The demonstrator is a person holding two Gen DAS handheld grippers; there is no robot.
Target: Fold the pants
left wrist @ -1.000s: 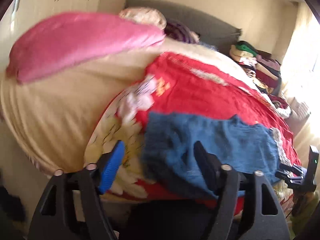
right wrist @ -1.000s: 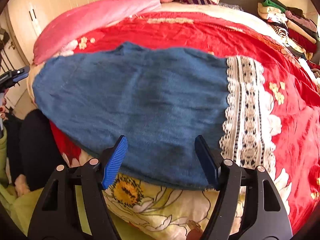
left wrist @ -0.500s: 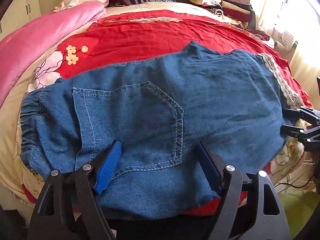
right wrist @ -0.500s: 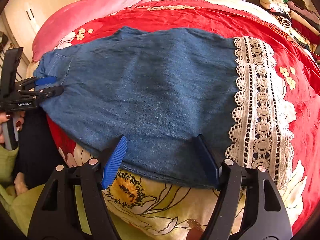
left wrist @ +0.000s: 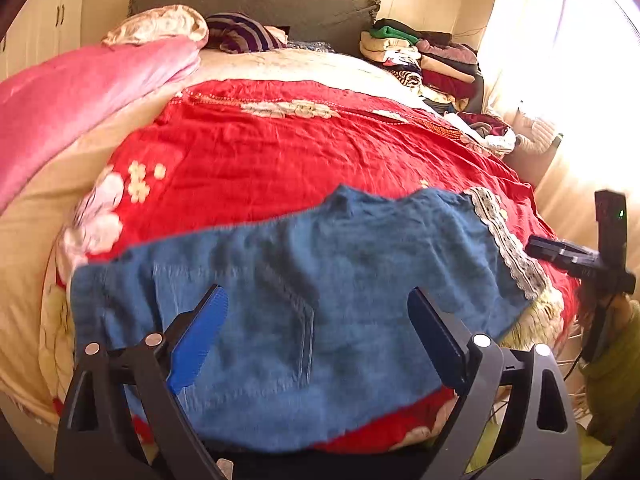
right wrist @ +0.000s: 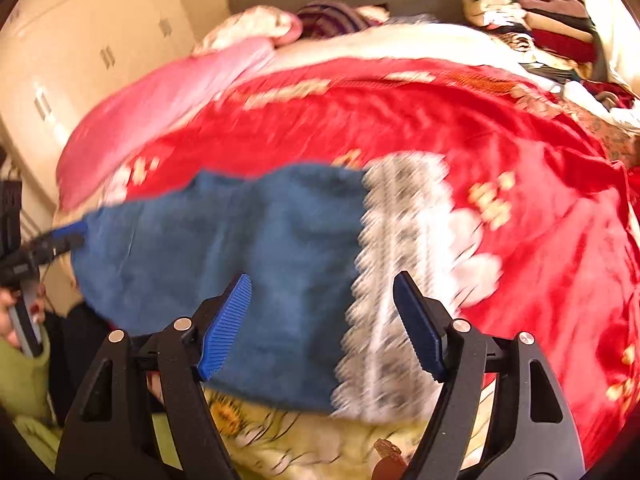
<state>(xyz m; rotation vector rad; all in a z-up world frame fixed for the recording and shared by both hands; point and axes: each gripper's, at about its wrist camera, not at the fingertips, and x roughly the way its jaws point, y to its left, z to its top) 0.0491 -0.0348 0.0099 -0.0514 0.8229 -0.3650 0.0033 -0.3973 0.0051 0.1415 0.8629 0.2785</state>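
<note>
Blue denim pants (left wrist: pixel 320 300) with a white lace hem (left wrist: pixel 508 248) lie flat across the near edge of a bed with a red cover (left wrist: pixel 300 152). My left gripper (left wrist: pixel 316 336) is open and empty above the back-pocket end. My right gripper (right wrist: pixel 324 320) is open and empty over the leg, near the lace hem (right wrist: pixel 400 264). In the right wrist view the pants (right wrist: pixel 224 248) are blurred. Each gripper shows at the edge of the other's view: the right gripper (left wrist: pixel 568 256), the left gripper (right wrist: pixel 60 240).
A pink blanket (left wrist: pixel 80 96) lies along the bed's left side. Pillows (left wrist: pixel 240 32) and a stack of folded clothes (left wrist: pixel 420 56) sit by the dark headboard. A bright window (left wrist: pixel 580 60) is at right, white cupboards (right wrist: pixel 80 60) at left.
Both grippers have pulled back and tilted up, so the pants look smaller and lower in each view. The right wrist view is now motion-blurred. Both grippers stay open.
</note>
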